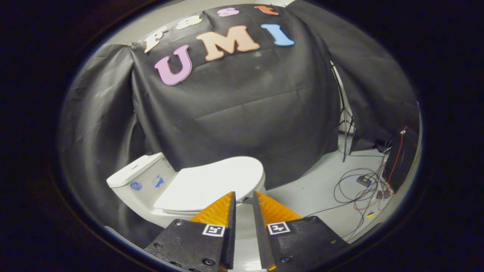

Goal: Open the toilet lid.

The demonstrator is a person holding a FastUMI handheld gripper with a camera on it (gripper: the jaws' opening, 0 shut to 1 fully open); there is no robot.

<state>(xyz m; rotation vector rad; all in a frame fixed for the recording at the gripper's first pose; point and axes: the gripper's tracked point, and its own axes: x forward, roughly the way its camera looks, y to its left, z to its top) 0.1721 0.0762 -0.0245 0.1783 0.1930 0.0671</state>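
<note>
A white toilet (147,189) stands on the floor against the black cloth wall, its tank to the left. Its white lid (211,183) lies flat and closed over the seat. My gripper (245,196) hovers just off the lid's near rim, a little to the right of its middle. A narrow gap separates the two fingers (217,211), and they hold nothing. The fingertips overlap the lid's front edge in the view; whether they touch it I cannot tell. The bowl below the seat is partly hidden behind the fingers.
Pale floor (314,189) spreads to the right of the toilet. A tangle of cables (363,189) with a small box lies on it farther right. A thin stand pole (344,124) rises by the cloth's right edge.
</note>
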